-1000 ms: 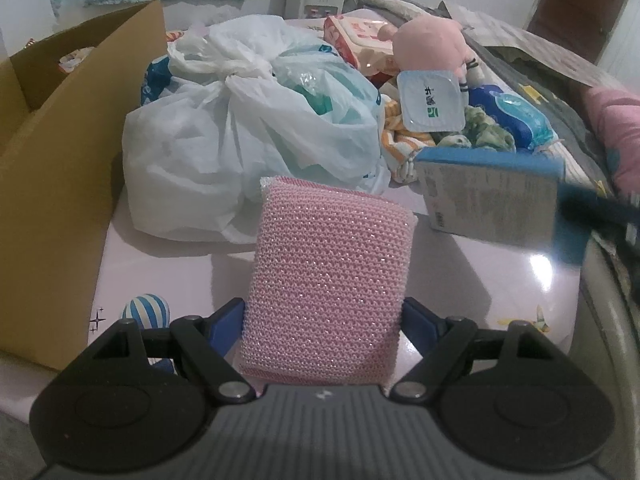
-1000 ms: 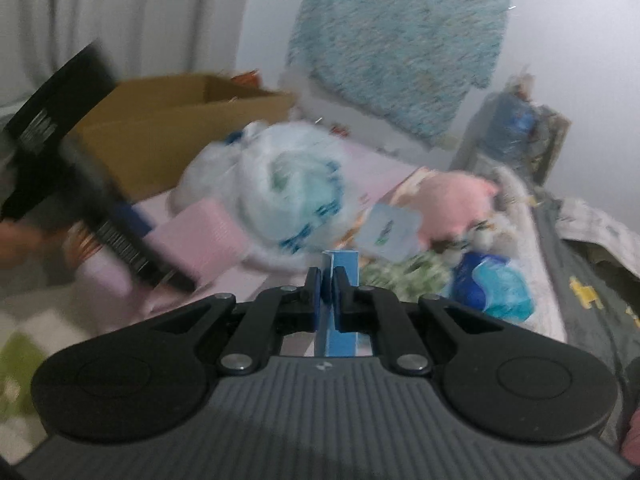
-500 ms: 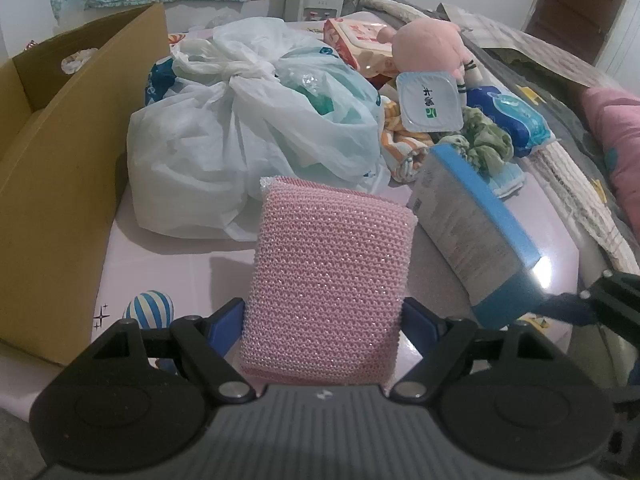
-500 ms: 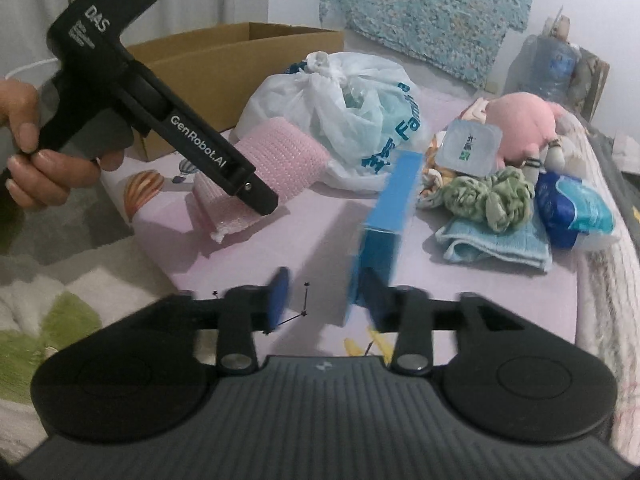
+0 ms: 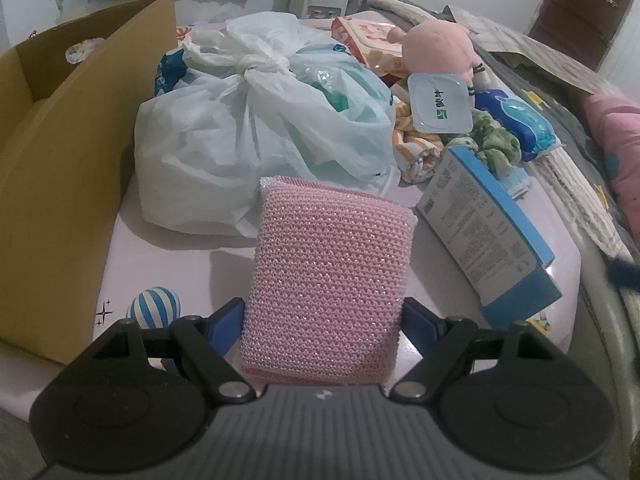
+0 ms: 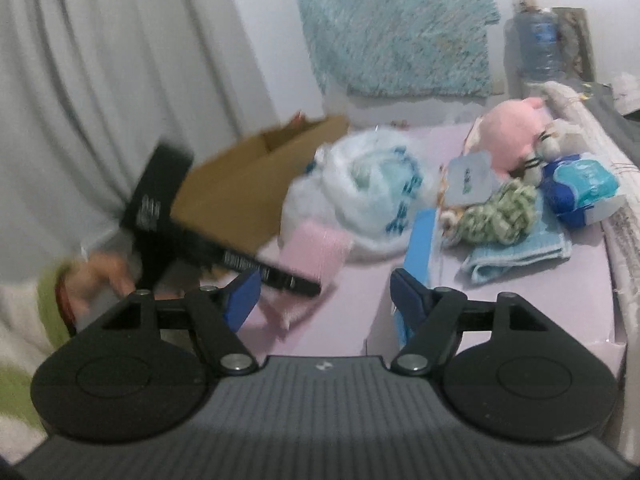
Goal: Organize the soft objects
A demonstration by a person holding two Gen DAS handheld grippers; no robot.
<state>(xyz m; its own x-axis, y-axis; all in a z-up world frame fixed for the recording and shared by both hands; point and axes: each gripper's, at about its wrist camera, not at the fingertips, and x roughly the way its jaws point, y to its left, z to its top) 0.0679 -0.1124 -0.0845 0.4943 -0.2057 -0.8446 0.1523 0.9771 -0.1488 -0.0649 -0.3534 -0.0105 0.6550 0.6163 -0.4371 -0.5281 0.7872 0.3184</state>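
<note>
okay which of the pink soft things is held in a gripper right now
The pink knitted sponge, clamped between the left gripper jaws. The pink plush toy lies untouched in the pile behind.

one pink sponge (image 5: 328,272), one blue box (image 5: 492,240)

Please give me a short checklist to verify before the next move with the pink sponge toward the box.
1. Left gripper shut on the pink sponge: ok.
2. Right gripper open, its jaws just opened, nothing between them: ok.
3. Blue box released, lying on the table: ok.
4. Cardboard box open on top: ok.
5. Free room inside the cardboard box: cannot tell.
</note>
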